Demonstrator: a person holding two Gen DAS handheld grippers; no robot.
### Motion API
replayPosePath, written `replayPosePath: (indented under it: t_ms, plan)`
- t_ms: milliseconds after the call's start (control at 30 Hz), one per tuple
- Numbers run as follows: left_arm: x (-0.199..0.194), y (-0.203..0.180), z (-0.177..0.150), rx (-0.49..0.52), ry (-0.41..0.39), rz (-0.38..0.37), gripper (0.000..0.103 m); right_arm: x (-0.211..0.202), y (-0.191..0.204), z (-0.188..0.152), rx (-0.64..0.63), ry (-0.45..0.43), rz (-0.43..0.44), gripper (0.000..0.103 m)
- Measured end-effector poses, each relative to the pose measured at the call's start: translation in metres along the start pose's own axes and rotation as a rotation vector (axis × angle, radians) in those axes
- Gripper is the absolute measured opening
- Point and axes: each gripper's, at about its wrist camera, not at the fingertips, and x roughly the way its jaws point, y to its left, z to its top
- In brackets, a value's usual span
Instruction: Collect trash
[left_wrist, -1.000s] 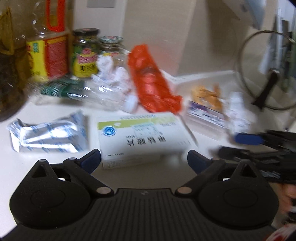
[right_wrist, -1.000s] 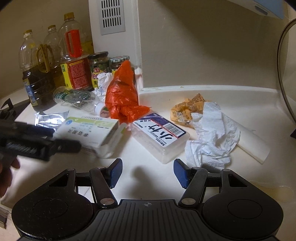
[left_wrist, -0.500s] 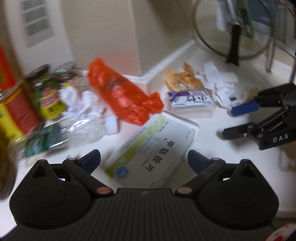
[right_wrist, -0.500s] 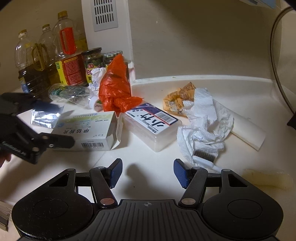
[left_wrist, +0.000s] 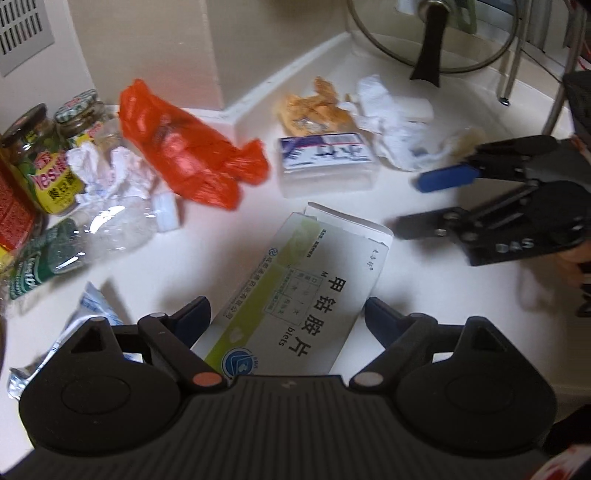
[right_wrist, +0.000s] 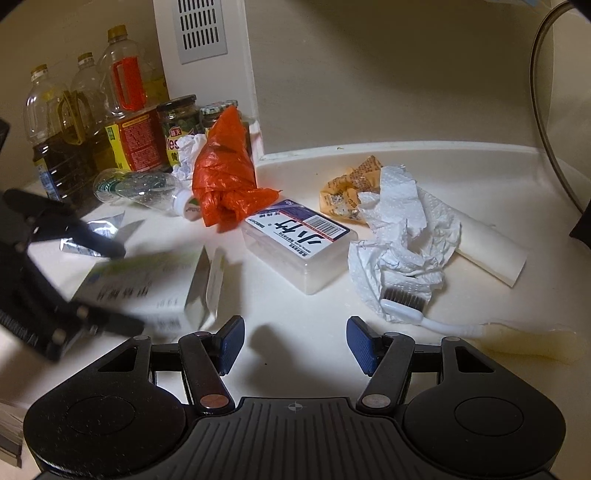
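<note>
We see our left gripper (left_wrist: 286, 319) open around the medicine box (left_wrist: 299, 302) lying on the counter (left_wrist: 221, 251), fingers not touching it. Our right gripper (right_wrist: 293, 343) is open, holding nothing.

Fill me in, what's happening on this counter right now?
A person with two handheld grippers is clearing rubbish off a white countertop. The left gripper is open, its fingers either side of a white-and-green cardboard medicine box with one end flap open; not yet gripped. The right gripper is open and empty above bare counter. An orange plastic bag, clear plastic lidded box and crumpled white paper towel lie untouched.
</note>
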Motion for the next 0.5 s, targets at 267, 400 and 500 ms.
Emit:
replayPosePath:
  t_ms: [267, 400, 500]
  plan:
    - [0.013, -0.013, 0.003, 0.065, 0.026, -0.018, 0.088, -0.006, 0.002, -0.003, -0.005, -0.002, 0.000, 0.062]
    - [0.004, -0.018, -0.004, 0.021, 0.032, 0.011, 0.085, -0.011, -0.003, -0.005, -0.001, -0.008, -0.019, 0.062]
    - [-0.006, -0.017, -0.013, -0.081, 0.027, 0.073, 0.085, -0.019, -0.008, -0.005, -0.020, -0.035, -0.072, 0.062]
